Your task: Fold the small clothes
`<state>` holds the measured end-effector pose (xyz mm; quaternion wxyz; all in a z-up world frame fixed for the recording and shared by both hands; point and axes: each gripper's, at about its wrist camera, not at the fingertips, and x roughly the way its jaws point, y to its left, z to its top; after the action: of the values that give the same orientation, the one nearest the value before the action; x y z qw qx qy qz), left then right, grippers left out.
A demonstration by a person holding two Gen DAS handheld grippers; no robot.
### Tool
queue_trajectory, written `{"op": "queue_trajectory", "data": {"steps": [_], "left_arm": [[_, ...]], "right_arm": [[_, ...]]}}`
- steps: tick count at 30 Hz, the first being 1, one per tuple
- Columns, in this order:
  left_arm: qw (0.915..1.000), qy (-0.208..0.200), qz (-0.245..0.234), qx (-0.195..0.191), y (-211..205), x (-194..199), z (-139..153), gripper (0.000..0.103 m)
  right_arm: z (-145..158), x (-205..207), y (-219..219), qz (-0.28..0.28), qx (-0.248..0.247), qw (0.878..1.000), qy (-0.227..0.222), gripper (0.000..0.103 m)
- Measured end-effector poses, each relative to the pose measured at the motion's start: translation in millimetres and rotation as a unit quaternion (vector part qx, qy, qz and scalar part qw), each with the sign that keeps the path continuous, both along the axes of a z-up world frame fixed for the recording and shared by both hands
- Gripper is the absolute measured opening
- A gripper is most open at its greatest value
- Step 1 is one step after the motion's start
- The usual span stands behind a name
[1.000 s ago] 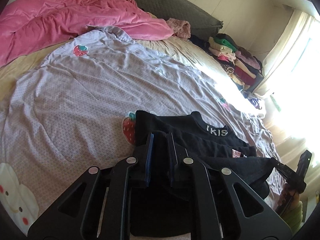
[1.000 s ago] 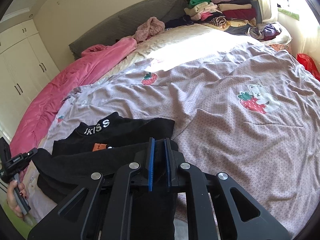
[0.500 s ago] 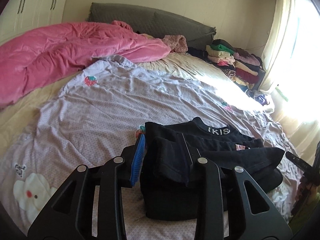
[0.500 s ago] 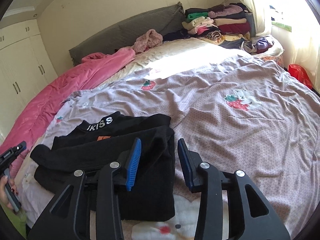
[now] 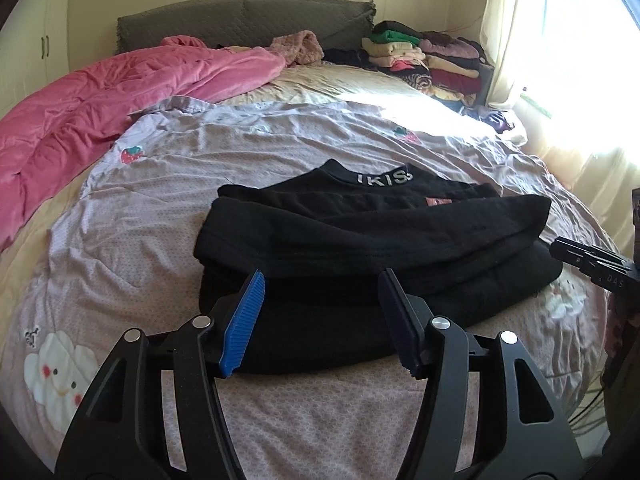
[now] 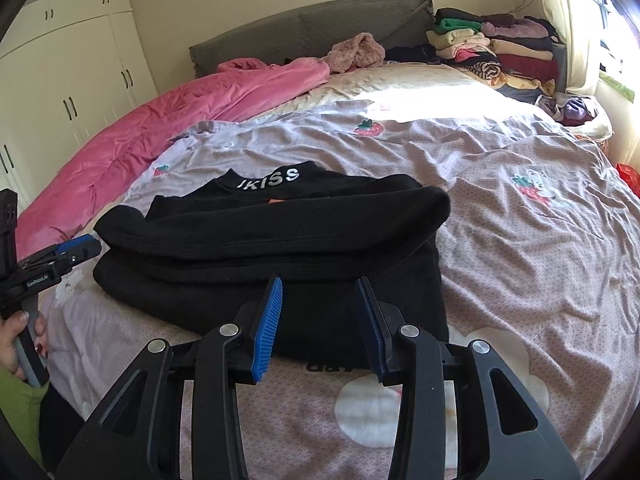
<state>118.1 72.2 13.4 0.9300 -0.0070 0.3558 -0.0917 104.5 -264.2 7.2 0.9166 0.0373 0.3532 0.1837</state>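
I've let go: left hand-held gripper [image 5: 320, 320] jaws opening, right hand-held gripper [image 6: 319, 326] spread, both empty; black top [image 5: 360, 248] lies folded on bed [image 5: 140, 220].

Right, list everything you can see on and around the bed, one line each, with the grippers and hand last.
Black top: one, black with white lettering at the collar, partly folded on the near part of the bedspread.
Bedspread: one, lilac with strawberry prints, spread over the bed.
Pink quilt: one, pink, bunched along the bed's left side.
Pink knit garment: one, dusty pink, crumpled near the headboard.
Headboard: one, grey, at the far end.
Stacked clothes: one pile, mixed colours, far right corner.
Wardrobe: cream doors, left wall.
Curtain: pale, by the window.
Left gripper: black, blue pads, jaws opening, nothing between them.
Right gripper: same, open, empty.
Hand: one, on the left gripper's handle.
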Motion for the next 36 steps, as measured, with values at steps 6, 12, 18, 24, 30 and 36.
{"op": "queue_trajectory", "data": {"steps": [6, 12, 18, 24, 30, 36], "left_arm": [[0.9989, 0.036, -0.019, 0.023, -12.8, -2.3, -19.2, 0.051], [0.9955, 0.072, -0.029, 0.054, -22.5, 6.0, -40.3, 0.051], [0.9937, 0.072, -0.036, 0.078, -30.0, 13.4, -47.3, 0.052], [0.9941, 0.064, -0.04, 0.078, -33.9, 27.6, -45.8, 0.053], [0.995, 0.072, -0.037, 0.058, -30.9, 53.5, -42.8, 0.053], [0.9956, 0.085, -0.022, 0.03, -26.0, 81.1, -39.2, 0.057]], "right_arm": [[-6.6, -3.6, 15.0, 0.023, -0.013, 1.0, 0.008, 0.037], [-18.7, 1.8, 28.3, 0.031, -0.042, 0.998, 0.019, 0.037], [-34.7, 19.8, 40.4, 0.03, -0.06, 0.997, 0.032, 0.038], [-30.9, 36.4, 47.7, 0.035, -0.058, 0.998, 0.014, 0.038], [-27.3, 59.9, 51.2, 0.037, -0.052, 0.998, 0.015, 0.038], [-24.5, 87.8, 47.7, 0.02, -0.036, 0.999, 0.034, 0.038]]}}
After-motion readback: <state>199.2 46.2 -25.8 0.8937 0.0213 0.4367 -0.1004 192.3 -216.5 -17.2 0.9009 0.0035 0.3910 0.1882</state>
